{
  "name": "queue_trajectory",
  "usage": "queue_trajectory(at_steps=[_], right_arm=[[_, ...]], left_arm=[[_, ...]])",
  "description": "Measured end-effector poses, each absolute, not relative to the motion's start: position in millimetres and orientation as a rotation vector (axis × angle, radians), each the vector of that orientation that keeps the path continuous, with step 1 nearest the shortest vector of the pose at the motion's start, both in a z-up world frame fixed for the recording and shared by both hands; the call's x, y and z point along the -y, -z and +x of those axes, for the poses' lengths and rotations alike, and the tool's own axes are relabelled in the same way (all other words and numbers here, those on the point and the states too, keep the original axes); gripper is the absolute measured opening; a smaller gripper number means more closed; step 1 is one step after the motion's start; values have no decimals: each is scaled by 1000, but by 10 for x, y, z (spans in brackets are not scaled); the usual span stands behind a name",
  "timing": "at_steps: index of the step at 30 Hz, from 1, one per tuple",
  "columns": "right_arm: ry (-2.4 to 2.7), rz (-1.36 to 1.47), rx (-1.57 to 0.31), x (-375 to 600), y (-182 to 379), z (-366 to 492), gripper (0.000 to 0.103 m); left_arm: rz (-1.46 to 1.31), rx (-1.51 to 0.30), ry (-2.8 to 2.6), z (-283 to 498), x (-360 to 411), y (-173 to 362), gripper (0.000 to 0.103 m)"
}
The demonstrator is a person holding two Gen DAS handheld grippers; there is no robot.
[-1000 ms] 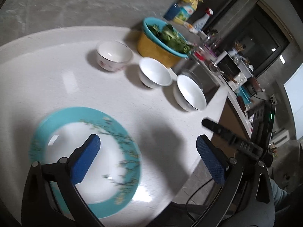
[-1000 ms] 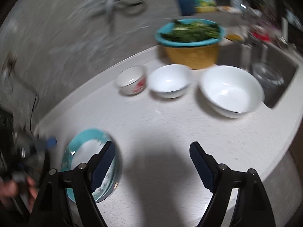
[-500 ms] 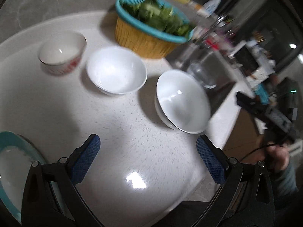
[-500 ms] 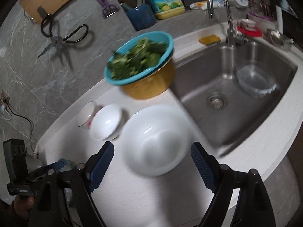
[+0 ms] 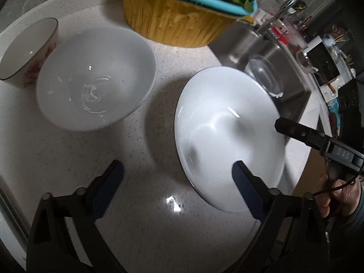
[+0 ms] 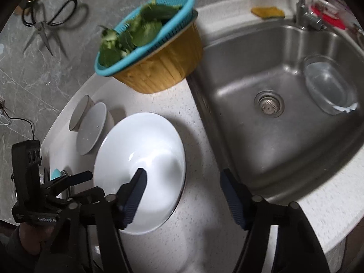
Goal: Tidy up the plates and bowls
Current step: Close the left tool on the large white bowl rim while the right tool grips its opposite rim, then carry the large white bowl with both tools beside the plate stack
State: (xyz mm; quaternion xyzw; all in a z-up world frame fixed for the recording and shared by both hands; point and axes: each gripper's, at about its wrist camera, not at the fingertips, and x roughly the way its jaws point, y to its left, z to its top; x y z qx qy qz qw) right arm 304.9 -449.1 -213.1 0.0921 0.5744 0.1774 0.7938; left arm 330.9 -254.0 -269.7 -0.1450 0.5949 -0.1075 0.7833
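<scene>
1. Three bowls sit in a row on the pale speckled table: a large white bowl nearest the sink, a medium white bowl beside it, and a small floral bowl at the far end.
2. Behind them stands a yellow basin with a teal colander of greens set in it.
3. A steel sink holding a clear glass bowl adjoins the table; scissors hang on the grey marbled wall.
4. The left hand-held gripper is closing, its right finger over the large bowl's near rim; nothing is pinched.
5. The right hand-held gripper is closing astride that bowl's right rim, pads not yet pressing.
</scene>
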Motion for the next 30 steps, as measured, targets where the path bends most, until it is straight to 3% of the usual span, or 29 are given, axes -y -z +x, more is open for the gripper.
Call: queue_trajectory(at_steps=[3,4,5,7,11,14,30], right_arm=[[-392,207,-1285,4488,2288,3184,57],[-399,205,-1297,4480,2318,3204,48],[-407,199,-1306,4462,2342,3229,43],[-423,185,-1316,4429,2372,3257,40],[-439,169,-1342,4367,2431,3273,25],[-448,158,-1354,4337,2463,3244,12],[-415,103,-1351,4214,2377,3034,10]], left_arm=[[-329,-1305,232,3417,2571,2843,64],[-329,-1313,232,3438,2583,2884,47],[-328,-1324,233,3456,2599,2928,41],[-323,-1321,243,3490,2654,2984,38],[-302,-1322,277,3578,2784,3049,22],[-288,-1317,285,3590,2818,3029,19],[-249,-1284,284,3197,2692,2794,16]])
